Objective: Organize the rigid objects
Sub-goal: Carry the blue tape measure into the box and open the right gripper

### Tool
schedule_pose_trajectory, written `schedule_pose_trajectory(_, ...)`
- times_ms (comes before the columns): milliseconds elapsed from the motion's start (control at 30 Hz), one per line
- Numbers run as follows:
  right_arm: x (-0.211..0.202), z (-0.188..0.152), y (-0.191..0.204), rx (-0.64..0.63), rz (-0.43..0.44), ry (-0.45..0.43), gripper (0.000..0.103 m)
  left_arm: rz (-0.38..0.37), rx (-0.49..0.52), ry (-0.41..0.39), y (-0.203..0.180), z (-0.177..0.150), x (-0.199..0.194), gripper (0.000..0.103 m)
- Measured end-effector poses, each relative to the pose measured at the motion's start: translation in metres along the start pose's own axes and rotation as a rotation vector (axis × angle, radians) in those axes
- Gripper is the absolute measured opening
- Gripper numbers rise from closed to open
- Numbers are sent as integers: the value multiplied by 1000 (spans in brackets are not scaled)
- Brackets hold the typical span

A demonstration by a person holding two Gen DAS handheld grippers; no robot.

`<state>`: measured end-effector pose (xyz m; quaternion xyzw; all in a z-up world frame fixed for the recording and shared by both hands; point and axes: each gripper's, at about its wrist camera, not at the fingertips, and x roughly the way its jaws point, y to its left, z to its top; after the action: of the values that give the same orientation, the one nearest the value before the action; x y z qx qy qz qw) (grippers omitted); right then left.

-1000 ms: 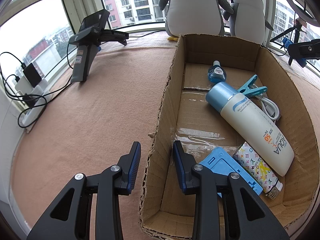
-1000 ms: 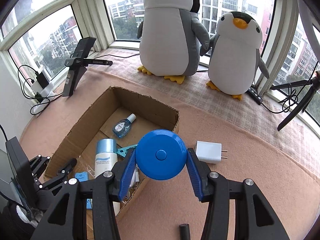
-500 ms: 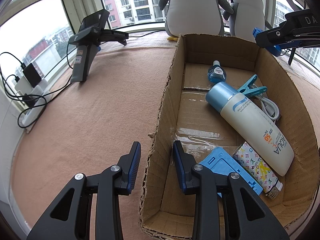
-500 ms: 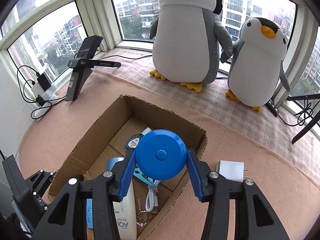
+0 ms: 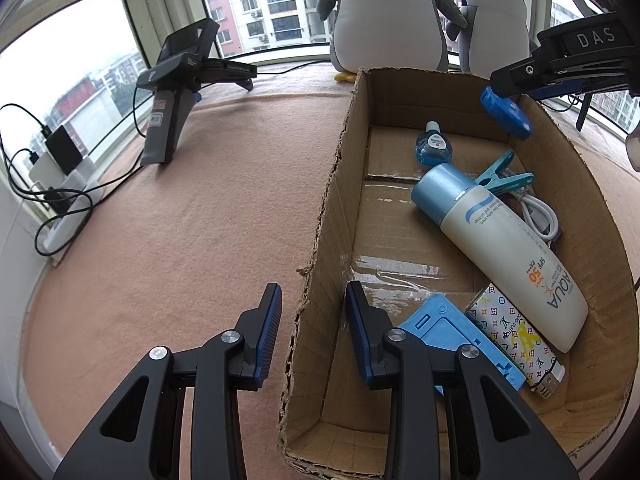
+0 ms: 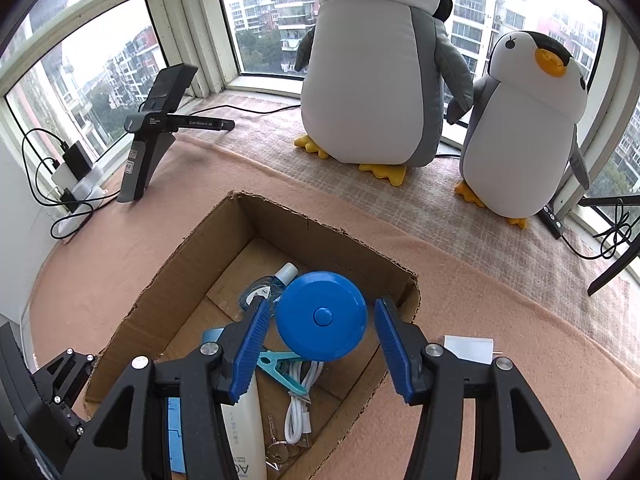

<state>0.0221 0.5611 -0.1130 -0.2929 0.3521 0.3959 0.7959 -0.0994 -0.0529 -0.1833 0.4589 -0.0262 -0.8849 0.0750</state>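
Only the right wrist view shows the white charger (image 6: 469, 350) outside the cardboard box (image 6: 168, 268). The right gripper (image 6: 320, 344), spread apart, hovers above the box; the blue tape measure (image 6: 322, 317) seems released between its fingers. The left gripper (image 5: 312, 332) straddles the box wall, unclenched. The bottle (image 5: 504, 244) reads "AQUA SPF 50".

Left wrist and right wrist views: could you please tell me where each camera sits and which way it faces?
Left wrist: on the left tongs, low beside the cardboard box, facing the windows; its fingers straddle the box's left wall.
Right wrist: on the right tongs, above the box, looking down into it; its open fingers flank the blue tape measure.
Shared: box, sunscreen bottle, tape measure, plush penguins.
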Motion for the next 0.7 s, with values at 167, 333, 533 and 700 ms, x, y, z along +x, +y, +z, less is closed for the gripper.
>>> schedule_pose_trajectory(167,-5,2,-5,17,8,-12,66,-1,-1,1,0,0,0,31)
schedule_pose_trajectory(333,-8,0,-12,31,8,-9,67,-1,-1,1,0,0,0,31)
schedule_pose_trajectory(533,-11,-3,-20,47,11,0,67,-1,-1,1,0,0,0,31)
schedule_pose_trajectory(700,-13,-7,-28,64,8,2,67,-1,-1,1,0,0,0,31)
